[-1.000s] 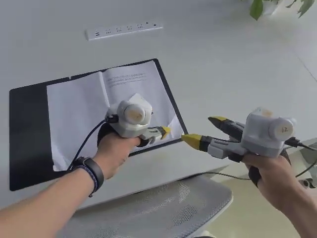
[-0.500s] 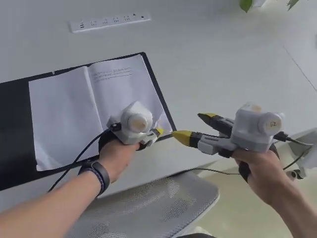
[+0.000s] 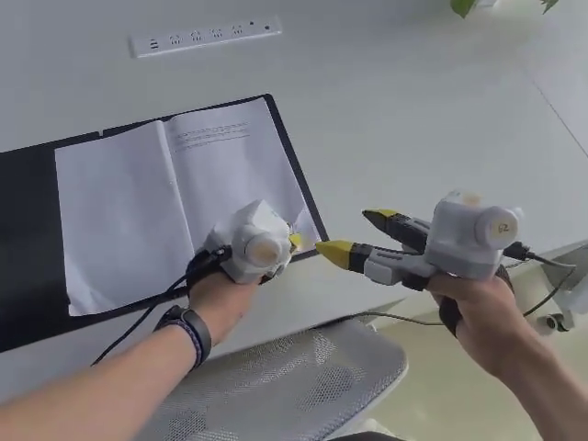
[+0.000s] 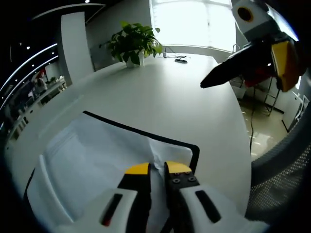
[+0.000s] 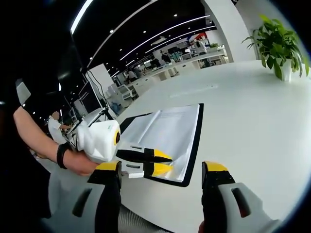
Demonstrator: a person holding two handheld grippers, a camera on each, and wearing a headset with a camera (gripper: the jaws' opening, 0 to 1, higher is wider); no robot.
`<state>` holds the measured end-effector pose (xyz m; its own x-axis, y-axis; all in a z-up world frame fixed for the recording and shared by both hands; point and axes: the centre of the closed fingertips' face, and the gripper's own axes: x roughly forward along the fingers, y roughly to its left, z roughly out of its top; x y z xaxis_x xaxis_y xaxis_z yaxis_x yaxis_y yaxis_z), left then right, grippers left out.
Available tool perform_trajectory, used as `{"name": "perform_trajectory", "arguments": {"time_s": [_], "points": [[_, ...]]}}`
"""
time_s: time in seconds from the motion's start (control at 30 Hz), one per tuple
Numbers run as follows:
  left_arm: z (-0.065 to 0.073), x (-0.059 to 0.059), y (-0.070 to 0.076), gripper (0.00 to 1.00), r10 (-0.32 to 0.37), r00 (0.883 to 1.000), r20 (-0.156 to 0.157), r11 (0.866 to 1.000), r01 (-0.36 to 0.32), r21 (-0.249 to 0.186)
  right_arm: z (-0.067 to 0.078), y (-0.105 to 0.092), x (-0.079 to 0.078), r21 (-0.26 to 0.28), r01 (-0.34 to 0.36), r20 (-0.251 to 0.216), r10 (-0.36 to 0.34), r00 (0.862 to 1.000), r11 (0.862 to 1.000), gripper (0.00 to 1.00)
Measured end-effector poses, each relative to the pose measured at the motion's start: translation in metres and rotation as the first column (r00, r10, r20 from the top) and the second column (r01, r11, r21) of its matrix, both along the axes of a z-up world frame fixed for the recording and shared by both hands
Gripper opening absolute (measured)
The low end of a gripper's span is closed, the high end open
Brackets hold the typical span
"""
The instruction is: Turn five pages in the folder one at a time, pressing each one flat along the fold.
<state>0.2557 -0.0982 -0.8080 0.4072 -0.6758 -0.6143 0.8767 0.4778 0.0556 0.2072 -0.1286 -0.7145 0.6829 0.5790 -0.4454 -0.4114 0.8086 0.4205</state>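
A black folder (image 3: 28, 239) lies open on the white table, with white pages (image 3: 230, 175) spread across its fold. My left gripper (image 3: 294, 242) sits at the lower right corner of the right-hand page. In the left gripper view its jaws (image 4: 157, 167) are closed to a thin slit, and a ridge in the page (image 4: 97, 150) runs into that slit. My right gripper (image 3: 356, 234) hovers open just right of the folder's corner, off the paper. In the right gripper view its wide jaws (image 5: 162, 166) frame the left gripper (image 5: 158, 162) and the folder (image 5: 194, 141).
A white power strip (image 3: 204, 35) lies at the table's far side. A potted plant (image 4: 131, 43) stands far off on the table. A grey mesh chair (image 3: 294, 386) sits below the table's near edge. A cable (image 3: 404, 320) hangs under my right hand.
My left hand has tipped lower over the page's lower right corner. The right gripper has stayed open beside it, shifting only slightly.
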Motion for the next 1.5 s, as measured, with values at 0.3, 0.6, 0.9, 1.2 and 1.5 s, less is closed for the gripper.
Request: {"name": "perform_trajectory", "arguments": {"time_s": [0.3, 0.6, 0.9, 1.2, 1.5], "points": [[-0.001, 0.001, 0.0, 0.0, -0.005, 0.999, 0.042, 1.0, 0.004, 0.027, -0.005, 0.004, 0.012, 0.025, -0.017, 0.001, 0.017, 1.0, 1.0, 0.65], [-0.002, 0.003, 0.002, 0.0, -0.002, 1.0, 0.012, 1.0, 0.002, -0.005, -0.028, 0.012, 0.04, 0.058, -0.051, -0.029, 0.053, 0.998, 0.997, 0.59], [-0.003, 0.003, 0.002, 0.0, 0.003, 1.0, -0.002, 1.0, -0.003, -0.023, -0.053, 0.028, 0.063, 0.095, -0.073, -0.082, 0.081, 0.993, 0.993, 0.52], [-0.002, 0.005, 0.002, 0.0, -0.002, 1.0, -0.009, 0.999, 0.002, -0.033, -0.056, 0.047, 0.062, 0.114, -0.101, -0.111, 0.114, 0.987, 0.988, 0.47], [-0.002, 0.006, 0.002, 0.0, 0.009, 1.0, -0.024, 0.999, -0.01, -0.039, -0.059, 0.047, 0.067, 0.14, -0.066, -0.138, 0.086, 0.987, 0.988, 0.35]]}}
